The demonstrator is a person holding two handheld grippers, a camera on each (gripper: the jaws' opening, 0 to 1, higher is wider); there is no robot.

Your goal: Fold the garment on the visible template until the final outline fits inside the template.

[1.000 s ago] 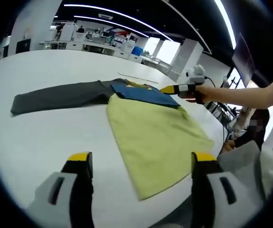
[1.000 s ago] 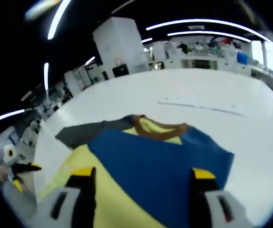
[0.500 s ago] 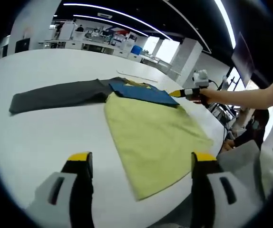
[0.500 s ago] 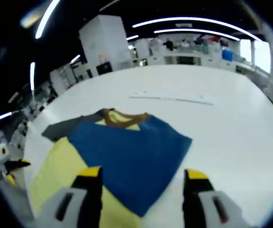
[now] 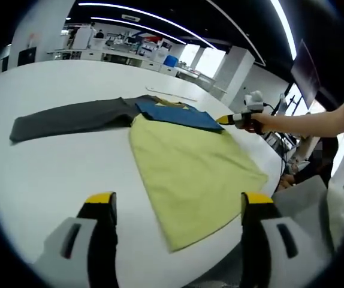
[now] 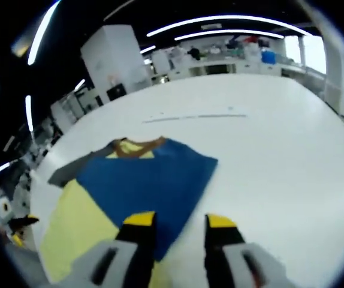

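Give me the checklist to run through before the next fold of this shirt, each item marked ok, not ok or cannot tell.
1. Garment lies flat on the white table: ok; the yellow-green body looks smooth.
2. Blue sleeve folded in over the chest: ok.
3. Grey sleeve folded in: not ok; it lies stretched out sideways on the table.
4. Right claw empty: ok; its narrowed jaws stand at the blue sleeve's edge, nothing between them.
5. Left claw free to work: ok; jaws wide apart, above the table near the hem.
6. Outline fits the template: cannot tell; I can make out no template outline around the garment.
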